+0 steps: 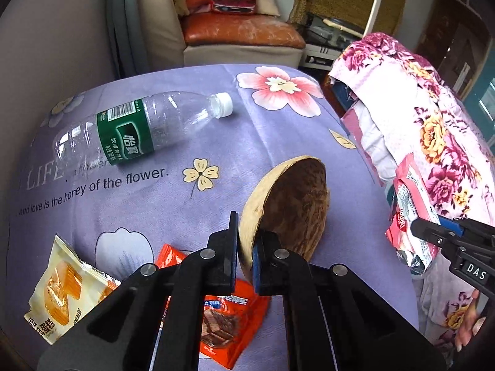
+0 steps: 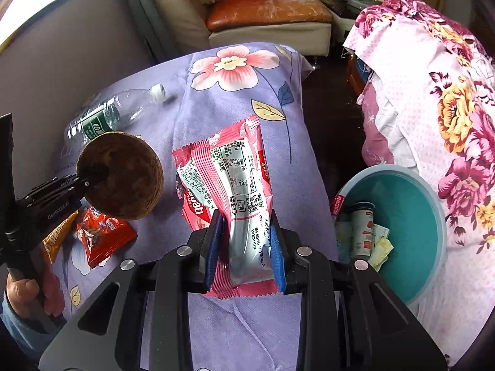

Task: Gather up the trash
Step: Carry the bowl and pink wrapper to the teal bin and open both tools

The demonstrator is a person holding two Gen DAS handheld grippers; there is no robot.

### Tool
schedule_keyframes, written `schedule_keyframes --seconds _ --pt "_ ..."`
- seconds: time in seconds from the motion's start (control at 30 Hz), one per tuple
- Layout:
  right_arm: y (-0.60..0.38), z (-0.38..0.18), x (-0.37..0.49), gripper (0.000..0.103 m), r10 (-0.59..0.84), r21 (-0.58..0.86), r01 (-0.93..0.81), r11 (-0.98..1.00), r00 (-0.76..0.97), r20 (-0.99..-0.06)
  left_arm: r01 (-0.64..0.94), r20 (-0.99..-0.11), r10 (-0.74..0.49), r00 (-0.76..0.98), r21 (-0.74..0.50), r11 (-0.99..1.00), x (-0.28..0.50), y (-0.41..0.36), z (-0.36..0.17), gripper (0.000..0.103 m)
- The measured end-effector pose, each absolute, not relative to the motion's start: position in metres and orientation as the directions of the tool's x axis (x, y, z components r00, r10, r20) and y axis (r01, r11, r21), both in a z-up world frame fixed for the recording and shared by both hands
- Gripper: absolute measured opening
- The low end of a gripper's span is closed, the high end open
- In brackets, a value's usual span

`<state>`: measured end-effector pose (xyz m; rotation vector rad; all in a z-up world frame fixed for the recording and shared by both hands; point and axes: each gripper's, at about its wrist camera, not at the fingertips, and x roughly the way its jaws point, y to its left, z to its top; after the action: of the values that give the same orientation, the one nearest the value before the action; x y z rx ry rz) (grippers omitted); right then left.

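My left gripper (image 1: 246, 247) is shut on the rim of a brown coconut shell half (image 1: 290, 207) and holds it tilted above the purple flowered cloth (image 1: 185, 201); the shell also shows in the right wrist view (image 2: 123, 176). My right gripper (image 2: 246, 244) is shut on a pink and silver wafer wrapper (image 2: 232, 179), lifted over the cloth; it also shows at the right of the left wrist view (image 1: 408, 216). A teal bin (image 2: 411, 216) with trash inside stands to the right of my right gripper.
An empty clear bottle with a green label (image 1: 123, 130) lies at the far left. An orange snack wrapper (image 1: 229, 318) and a cream cake wrapper (image 1: 62, 290) lie near me. A pink floral cover (image 2: 433, 92) drapes furniture at the right. An armchair (image 1: 241, 34) stands behind.
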<state>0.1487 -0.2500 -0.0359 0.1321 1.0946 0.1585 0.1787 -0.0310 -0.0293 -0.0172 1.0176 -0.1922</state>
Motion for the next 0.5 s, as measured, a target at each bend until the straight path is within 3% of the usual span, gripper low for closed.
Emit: schedule_keyframes --seconds 0.5 --pt "-0.348 -0.026 0.104 0.027 0.168 0.27 0.112 0.956 0.547 -0.82 0.324 -0.839 -0.276 0.469 -0.127 0.938 0.151 -0.138 -0.011 0.008"
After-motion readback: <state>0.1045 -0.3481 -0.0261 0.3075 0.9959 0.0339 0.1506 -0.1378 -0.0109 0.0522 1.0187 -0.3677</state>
